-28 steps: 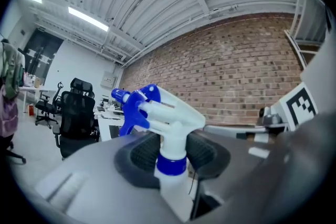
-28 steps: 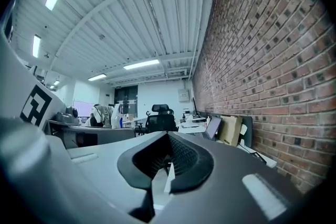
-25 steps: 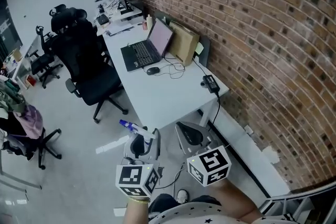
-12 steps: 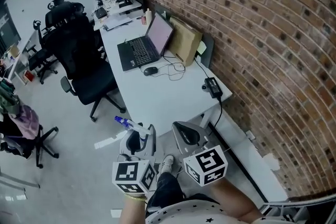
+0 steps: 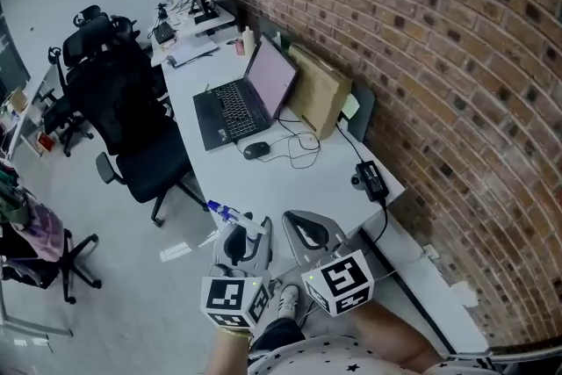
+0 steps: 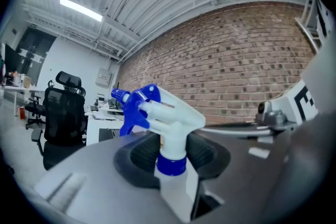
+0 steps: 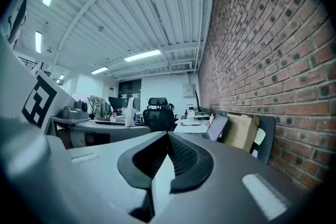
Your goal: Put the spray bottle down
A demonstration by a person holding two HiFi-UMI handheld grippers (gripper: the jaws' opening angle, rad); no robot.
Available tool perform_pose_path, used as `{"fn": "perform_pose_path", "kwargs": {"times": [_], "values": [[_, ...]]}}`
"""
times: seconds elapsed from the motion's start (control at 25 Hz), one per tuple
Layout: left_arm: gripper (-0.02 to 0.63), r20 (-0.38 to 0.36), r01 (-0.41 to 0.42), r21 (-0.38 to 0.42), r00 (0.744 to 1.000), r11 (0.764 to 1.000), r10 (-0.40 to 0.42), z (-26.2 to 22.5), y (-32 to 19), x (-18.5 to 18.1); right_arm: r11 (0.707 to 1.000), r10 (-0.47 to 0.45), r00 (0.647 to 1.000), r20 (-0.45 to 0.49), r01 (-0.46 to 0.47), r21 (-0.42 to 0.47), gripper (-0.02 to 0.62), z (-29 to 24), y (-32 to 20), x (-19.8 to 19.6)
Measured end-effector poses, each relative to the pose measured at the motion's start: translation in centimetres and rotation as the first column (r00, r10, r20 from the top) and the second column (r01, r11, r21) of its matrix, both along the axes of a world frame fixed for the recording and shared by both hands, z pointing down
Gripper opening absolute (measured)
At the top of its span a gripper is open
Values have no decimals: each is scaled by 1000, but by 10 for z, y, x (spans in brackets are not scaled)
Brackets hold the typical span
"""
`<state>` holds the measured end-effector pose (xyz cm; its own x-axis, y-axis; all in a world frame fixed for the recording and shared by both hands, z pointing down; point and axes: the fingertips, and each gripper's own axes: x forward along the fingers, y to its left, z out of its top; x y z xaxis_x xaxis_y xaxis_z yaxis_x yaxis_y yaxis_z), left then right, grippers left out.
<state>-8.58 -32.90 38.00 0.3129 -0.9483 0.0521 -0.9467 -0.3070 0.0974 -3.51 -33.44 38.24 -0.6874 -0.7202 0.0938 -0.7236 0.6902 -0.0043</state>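
A spray bottle [image 6: 169,128] with a white head, blue trigger and blue collar stands upright between the pads of my left gripper [image 6: 170,153], which is shut on its neck. From the head view the bottle [image 5: 237,219] pokes out of the left gripper [image 5: 242,243], nozzle pointing left, just off the near left corner of the white desk [image 5: 299,184]. My right gripper [image 5: 305,230] hovers beside it over the desk's near edge, shut and holding nothing; its pads meet in the right gripper view [image 7: 167,159].
On the desk lie an open laptop [image 5: 239,101], a mouse [image 5: 255,150] with a cable, a brown paper bag [image 5: 321,92] and a power adapter [image 5: 370,176]. A black office chair [image 5: 132,123] stands left of the desk. A brick wall [image 5: 439,57] runs along the right.
Both grippers have travelled forward together to the desk's near end, which now lies right in front of them. The bottle stays held in the left gripper.
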Motion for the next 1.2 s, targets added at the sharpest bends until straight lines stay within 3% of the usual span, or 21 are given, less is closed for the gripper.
{"fn": "perform_pose_path", "kwargs": {"times": [0.32,0.56,1.12,1.2], "values": [[132,-30,-30,-12,999,999,30,12,-78,-7,998,49,999,11,-49,-36,-2,5,-85,-10],[132,-33,-47,-29,998,998,46,28,-113,-6,993,82,996,29,-79,-87,-2,20,-118,-11],[134,-11,-100,-71,995,992,99,48,-118,-1,985,103,994,40,-97,-141,-2,36,-129,-14],[166,-2,-107,-86,994,991,107,51,-116,0,985,99,994,39,-93,-146,-2,38,-126,-15]]}}
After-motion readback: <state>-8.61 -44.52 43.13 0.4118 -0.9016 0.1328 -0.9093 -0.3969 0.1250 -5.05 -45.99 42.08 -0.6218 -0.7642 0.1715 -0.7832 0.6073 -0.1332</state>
